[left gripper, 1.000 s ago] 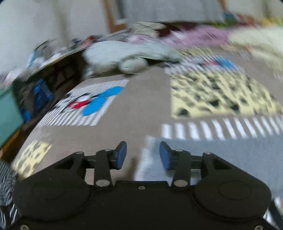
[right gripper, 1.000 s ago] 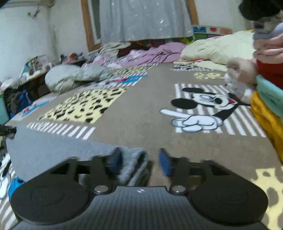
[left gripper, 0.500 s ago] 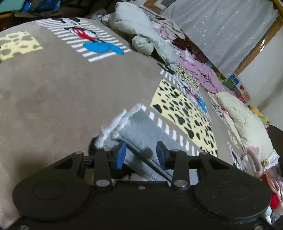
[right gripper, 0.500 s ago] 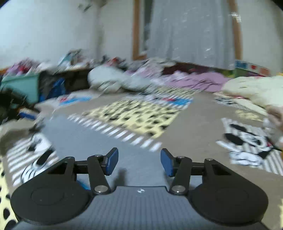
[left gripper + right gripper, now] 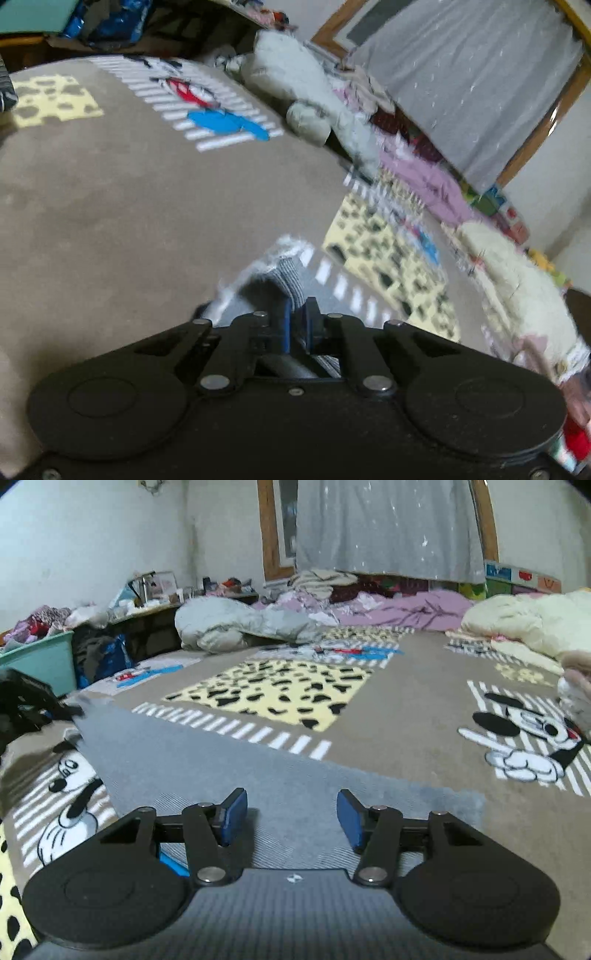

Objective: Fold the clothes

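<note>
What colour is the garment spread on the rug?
Grey garment, seen best from the right wrist.

The left black two-finger gripper with blue pads [image 5: 296, 320] is rolled to one side and tipped downward, its jaws pressed together on a ribbed edge of the grey knitted garment [image 5: 286, 275]. The right black two-finger gripper with blue pads [image 5: 291, 818] sits level and points slightly downward, its jaws standing apart above the cloth with nothing pinched between them.

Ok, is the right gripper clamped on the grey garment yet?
No, the right gripper hangs open over the grey garment, its pads apart.
</note>
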Motion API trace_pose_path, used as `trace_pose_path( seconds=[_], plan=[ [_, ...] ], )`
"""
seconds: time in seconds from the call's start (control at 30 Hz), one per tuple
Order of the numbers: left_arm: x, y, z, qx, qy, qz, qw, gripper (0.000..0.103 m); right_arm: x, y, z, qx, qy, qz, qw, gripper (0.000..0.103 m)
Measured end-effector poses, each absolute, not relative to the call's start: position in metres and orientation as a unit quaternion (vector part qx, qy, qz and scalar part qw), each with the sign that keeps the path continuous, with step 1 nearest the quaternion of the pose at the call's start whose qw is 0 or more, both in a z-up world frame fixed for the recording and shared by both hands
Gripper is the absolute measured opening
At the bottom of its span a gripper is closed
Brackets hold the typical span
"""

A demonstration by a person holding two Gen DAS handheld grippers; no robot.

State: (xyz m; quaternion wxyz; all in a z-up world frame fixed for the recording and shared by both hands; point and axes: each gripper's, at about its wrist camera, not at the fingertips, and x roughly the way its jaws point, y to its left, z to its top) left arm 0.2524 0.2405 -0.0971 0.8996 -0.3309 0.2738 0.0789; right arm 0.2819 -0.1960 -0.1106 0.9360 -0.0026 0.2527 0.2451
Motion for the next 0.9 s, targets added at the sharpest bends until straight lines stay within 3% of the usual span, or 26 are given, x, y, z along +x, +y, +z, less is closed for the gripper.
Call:
trace_pose_path(
  seconds=[0.17, 0.4, 0.57, 0.67, 0.8, 0.9],
  plan=[
    [0.250, 0.241, -0.098, -0.315, 0.271, 0.096, 0.905, 0.019, 0.282, -0.191, -0.117, -0.027, 0.263, 0.239, 0.934, 0.055],
    [0.235, 0.209, -0.059, -0.160, 0.201, 0.123, 0.959, 0.018, 0.264, -0.182, -0.104, -0.066, 0.213, 0.260, 0.940, 0.055],
    [0.255, 0.158, -0.076, -0.064, 0.251, -0.012, 0.966, 0.022, 0.264, -0.167, -0.107, -0.088, 0.222, 0.285, 0.929, 0.055],
    [0.272, 0.153, -0.100, -0.029, 0.318, 0.011, 0.948, 0.028, 0.270, -0.170, -0.109, -0.074, 0.242, 0.284, 0.925, 0.058],
    [0.265, 0.144, -0.078, -0.025, 0.268, 0.008, 0.963, 0.029, 0.276, -0.183, -0.105, -0.049, 0.252, 0.267, 0.929, 0.059],
    [0.278, 0.144, -0.090, -0.045, 0.307, 0.004, 0.951, 0.043, 0.277, -0.191, -0.100, -0.039, 0.244, 0.259, 0.934, 0.059]
  ],
)
